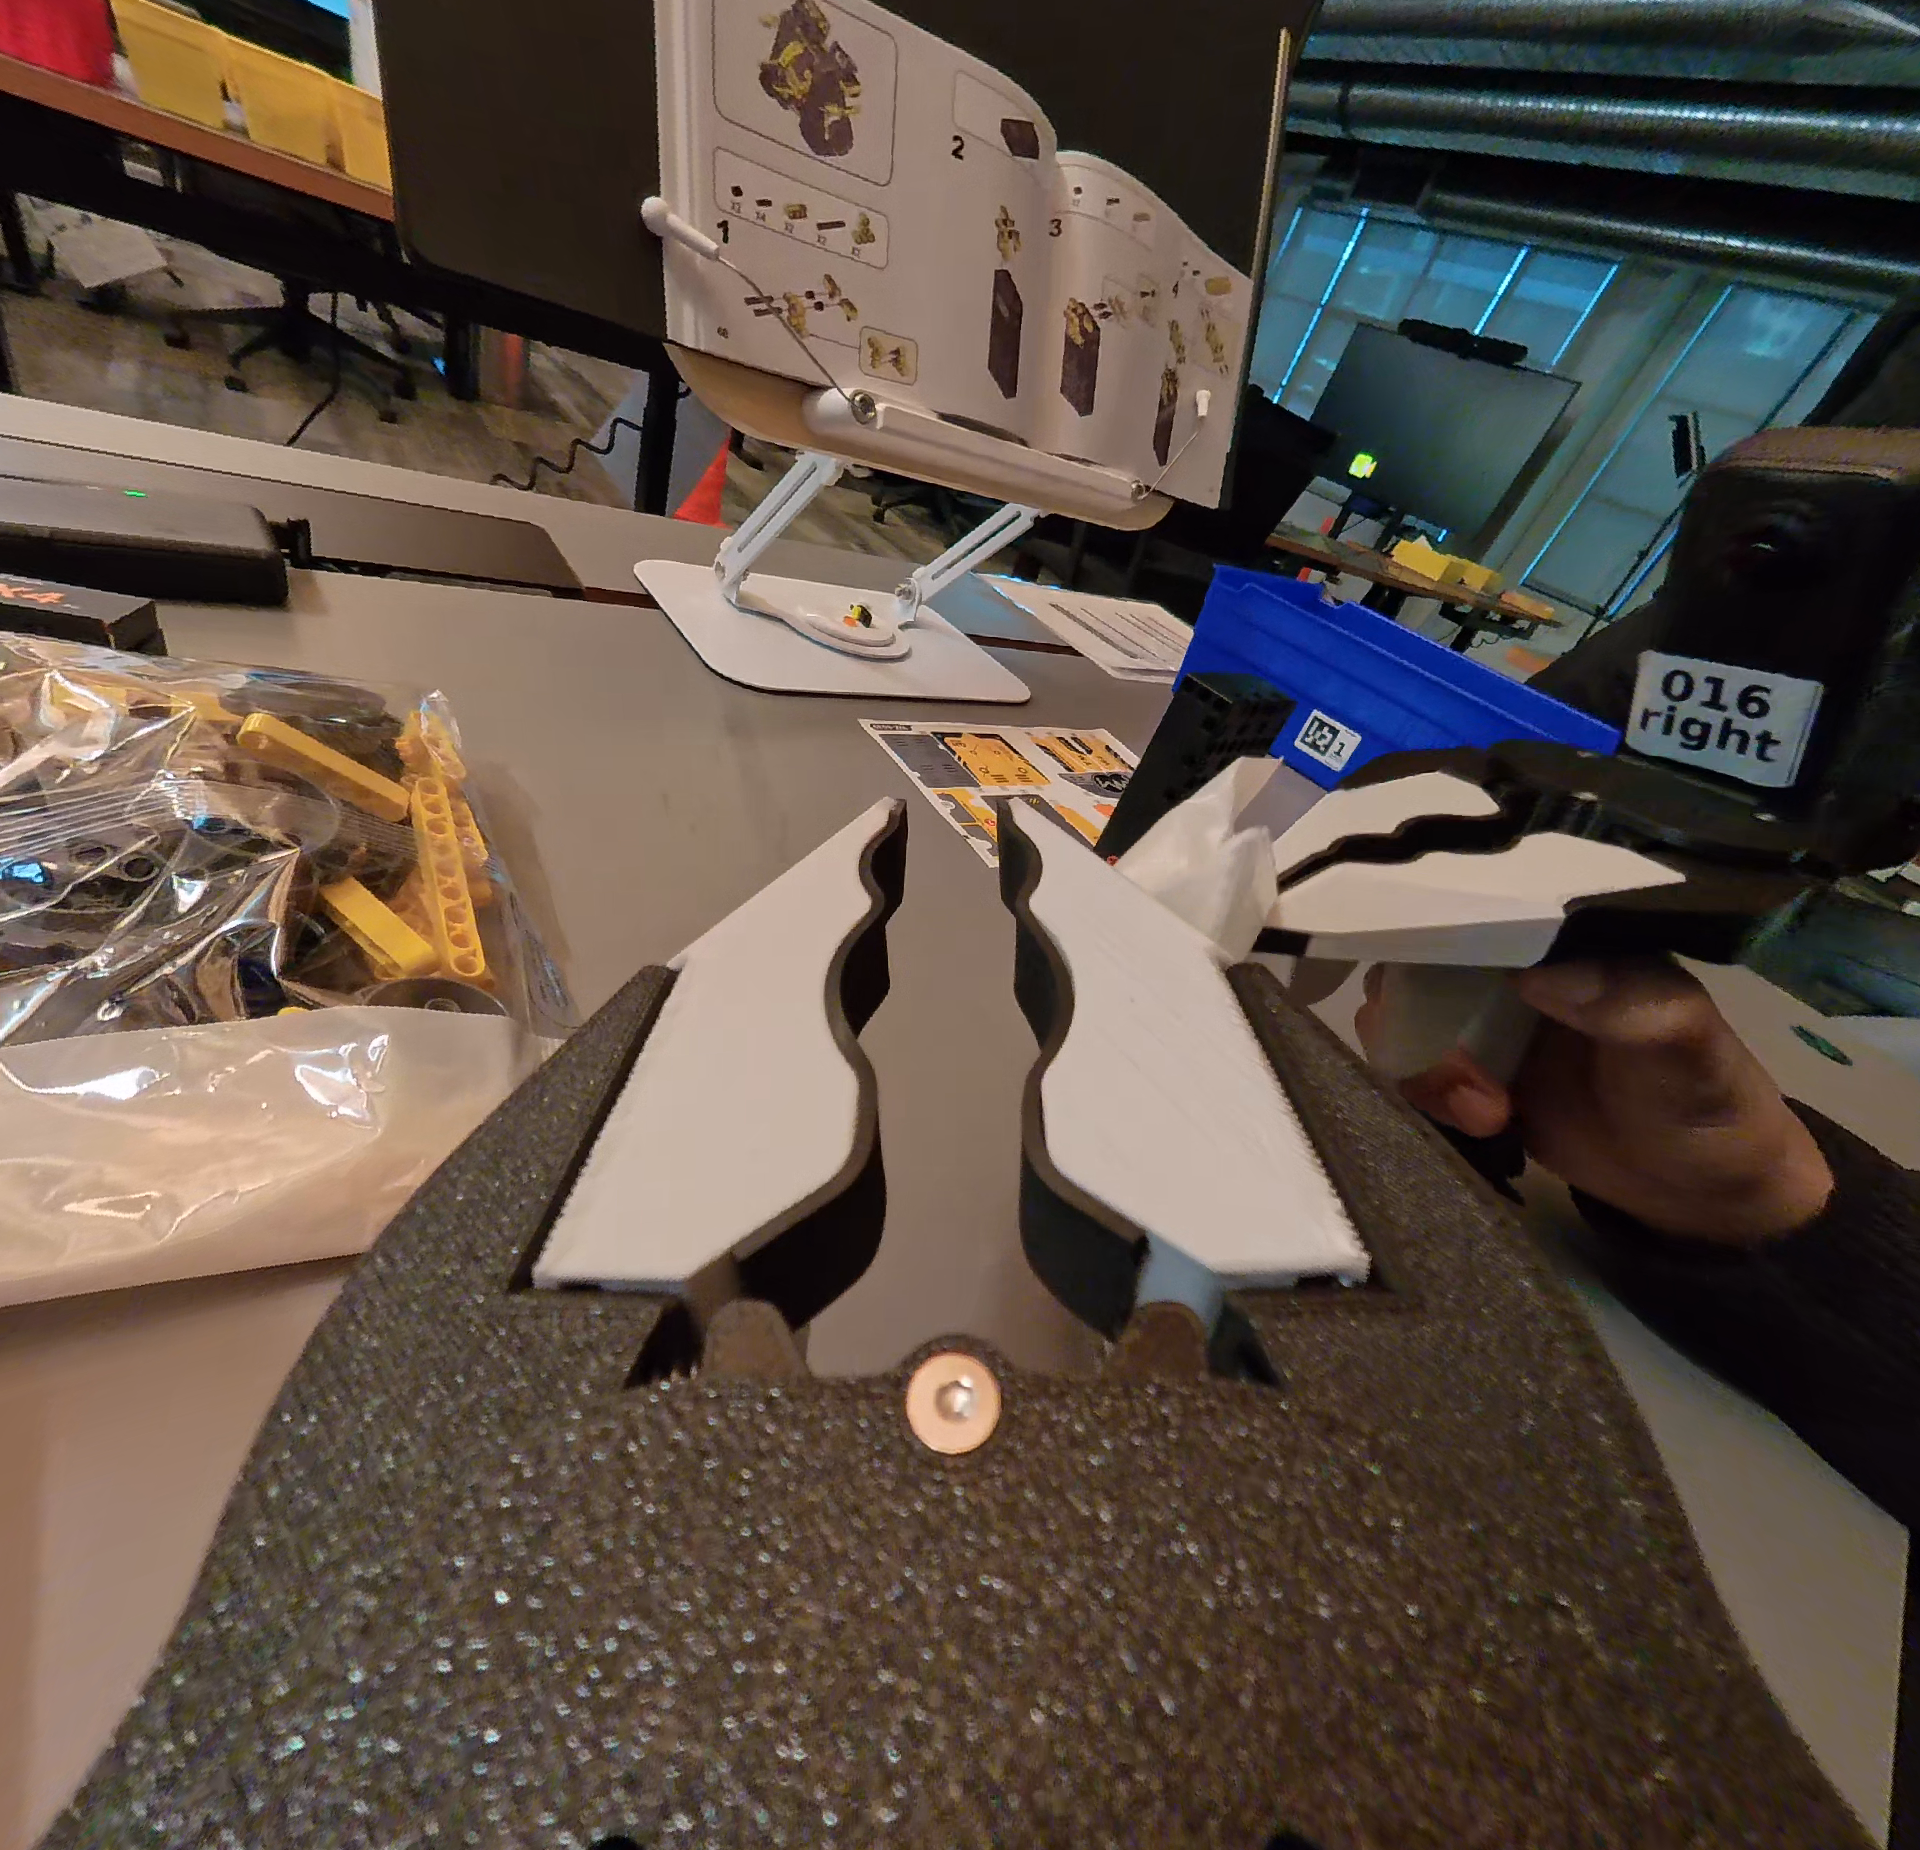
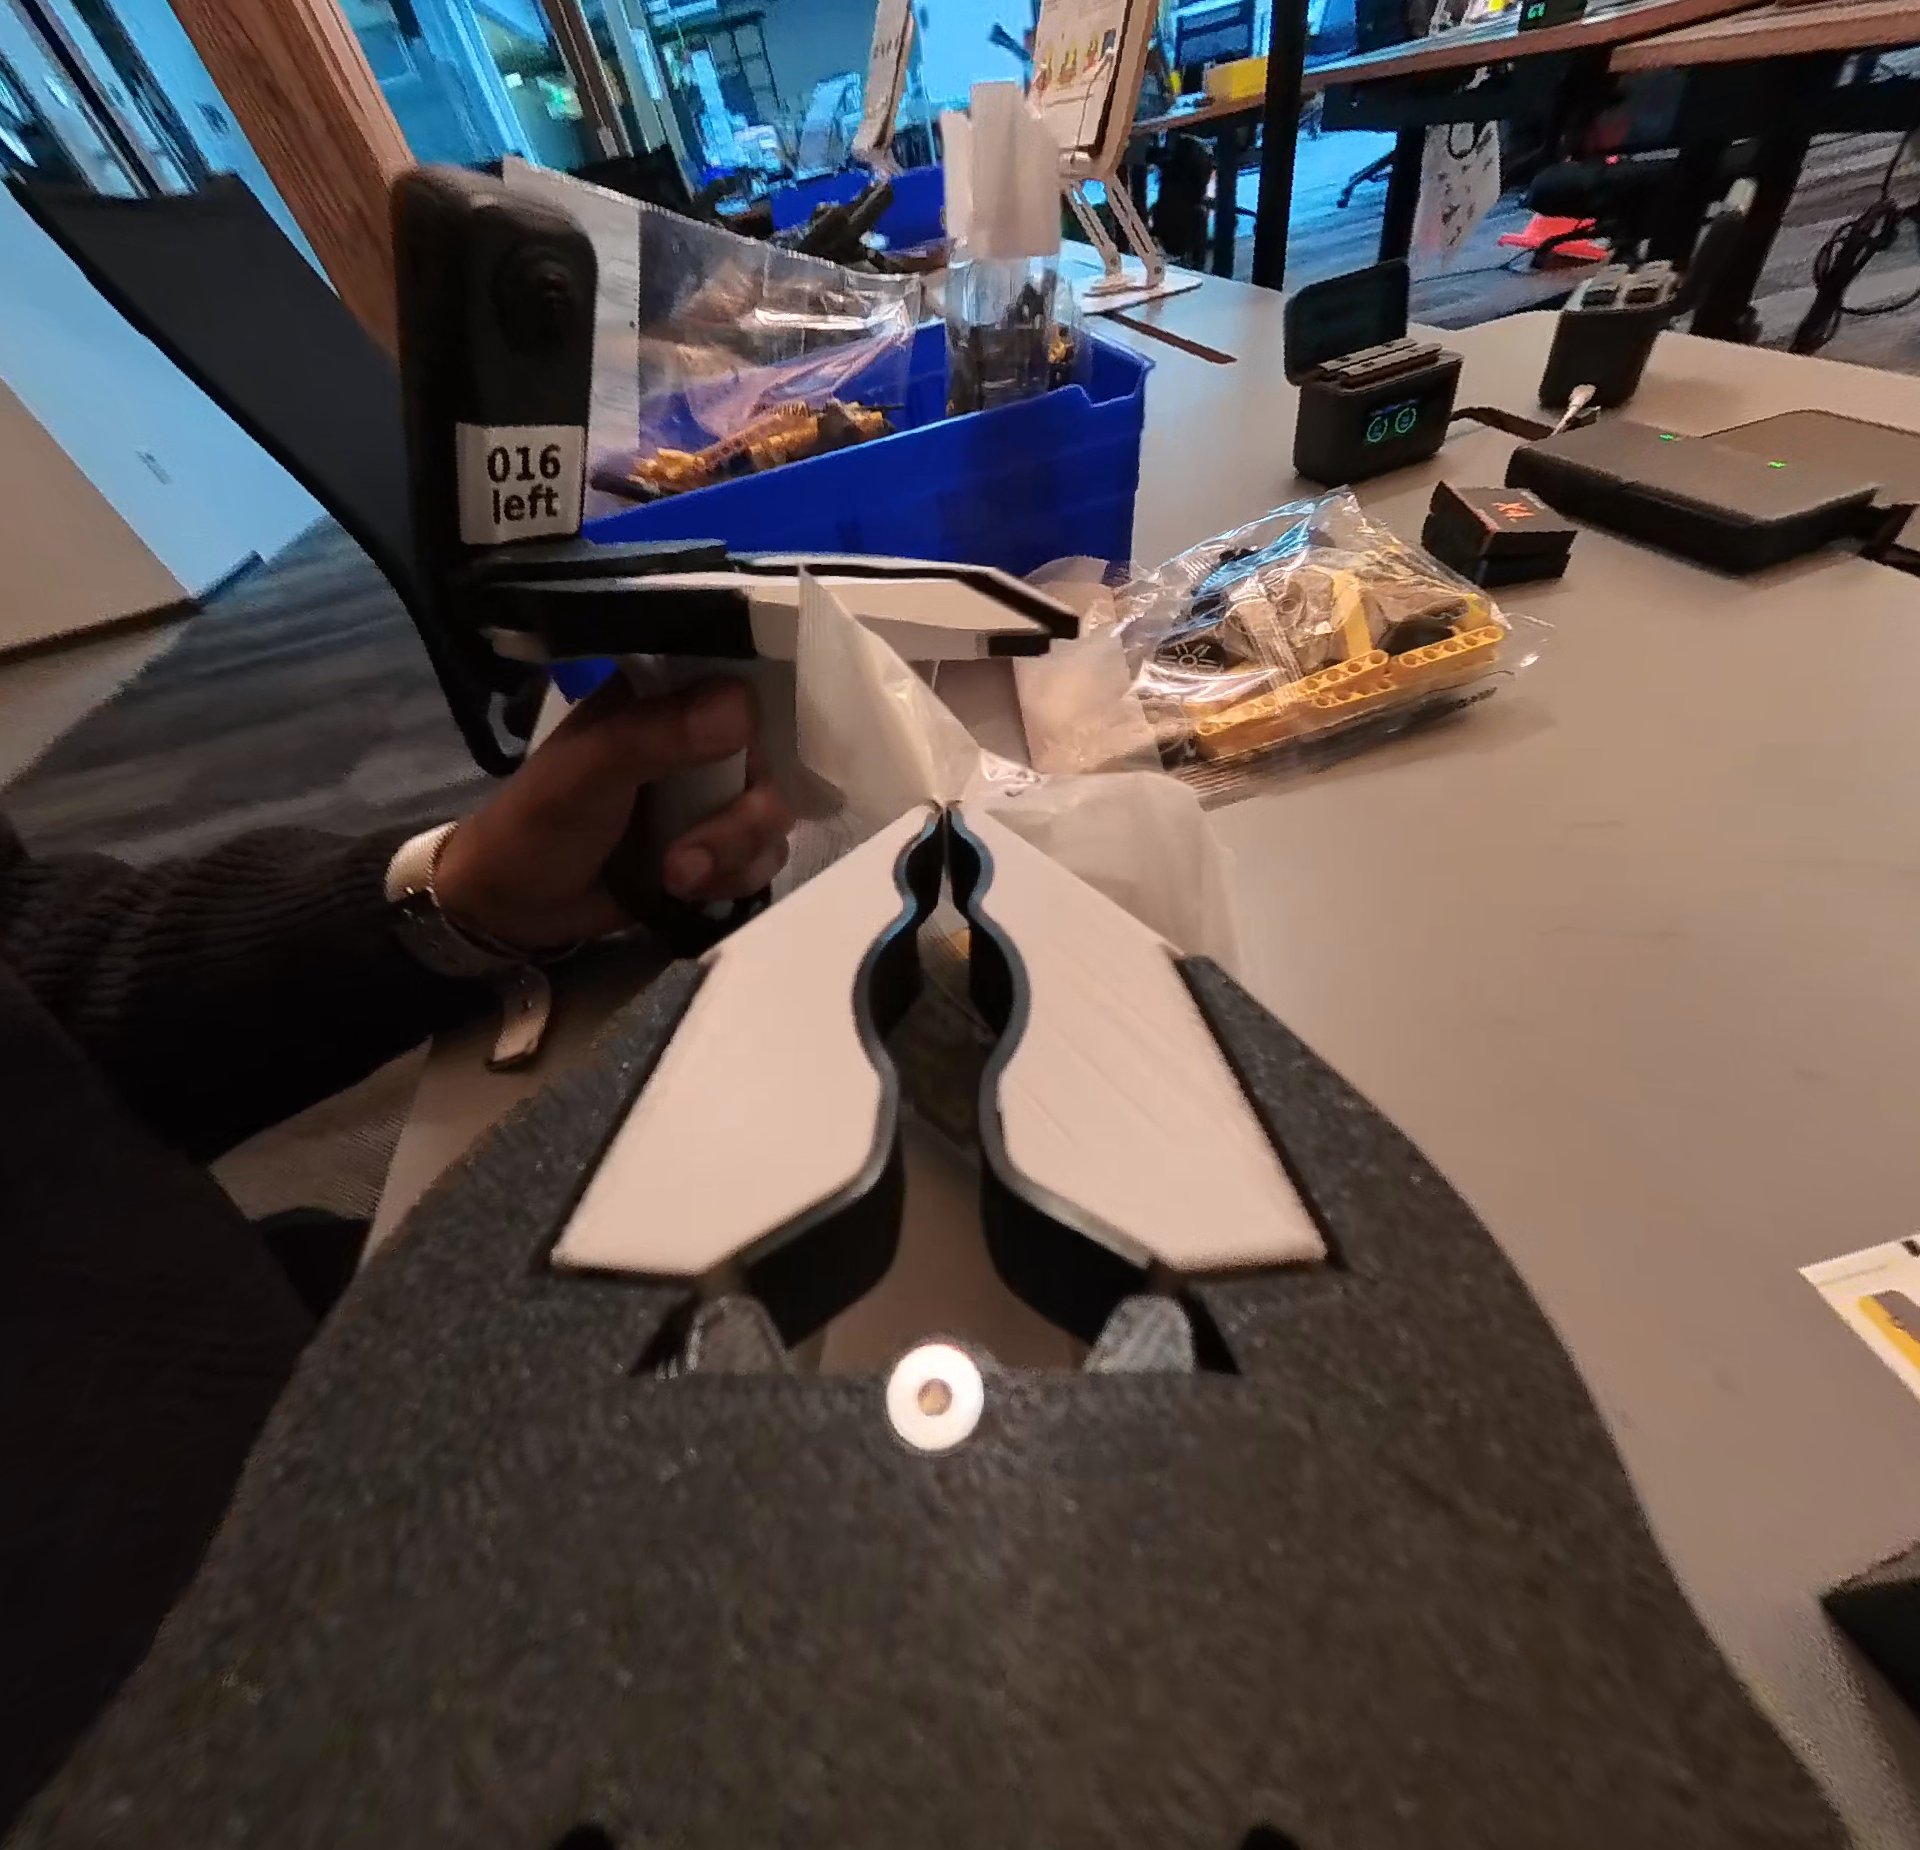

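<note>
My right gripper [image 2: 941, 815] is shut on a pinched corner of a white plastic bag [image 2: 873, 709], held just above the grey table [image 2: 1507, 917]. In the left wrist view the right gripper [image 1: 1273, 896] comes in from the right with the crumpled white bag [image 1: 1205, 855] at its tips. My left gripper [image 1: 951, 829] is open and empty above the table, just left of that bag. In the right wrist view the left gripper [image 2: 1049, 634] is side-on, right beside the bag's raised edge. A clear bag of yellow and black building parts [image 1: 260, 813] lies to the left.
An instruction booklet on a white stand [image 1: 935, 242] stands at the back. A blue bin [image 2: 935, 470] holds more bagged parts. A sticker sheet [image 1: 1018, 761] lies flat ahead. Black charging cases [image 2: 1371, 398], a small black box [image 2: 1496, 533] and a flat black device [image 2: 1683, 491] sit on the far side. The grippers' ends are close to 6 centimeters from one another. The flat black device [image 2: 1683, 491] sits 35 centimeters or so from the ends of my left fingers. My left wrist view [image 1: 142, 536] looks at it from another angle.
</note>
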